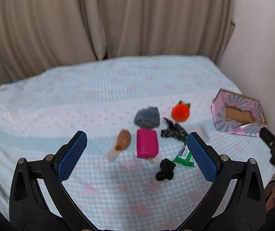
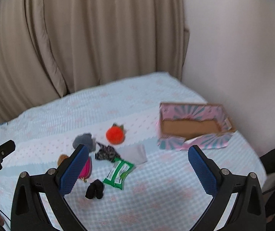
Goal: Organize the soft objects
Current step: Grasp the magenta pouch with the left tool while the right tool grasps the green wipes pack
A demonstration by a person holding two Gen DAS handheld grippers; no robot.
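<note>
The left gripper (image 1: 137, 154) and the right gripper (image 2: 138, 165) are hovering nearest to the cameras, above the front of the bed (image 1: 79, 100), and the jaws of both are standing spread wide with nothing between them. A little farther, on the light blue bedspread, the soft things are lying loose in one small group: a black sock (image 2: 95, 189) is sitting closest, with a green packet (image 2: 119, 173) just beside it, and a pink pouch (image 1: 147, 143) and a brown plush toy (image 1: 123, 139) are lying to the left of these. Behind them a black and white patterned cloth (image 2: 106, 152), a white cloth (image 2: 135, 152) and a grey sock (image 1: 147, 117) are resting close together, and an orange pompom (image 2: 115, 134) is sitting at the back of the group. Farther to the right, well apart from the group, a pink patterned cardboard box (image 2: 187, 113) is standing open near the wall, and its brown bottom is showing bare. So I judge that the task is only starting: nothing is lying in the box, every item is waiting on the bed, and all the picking and placing is left to do. Beige curtains (image 1: 79, 19) are hanging behind the bed.
</note>
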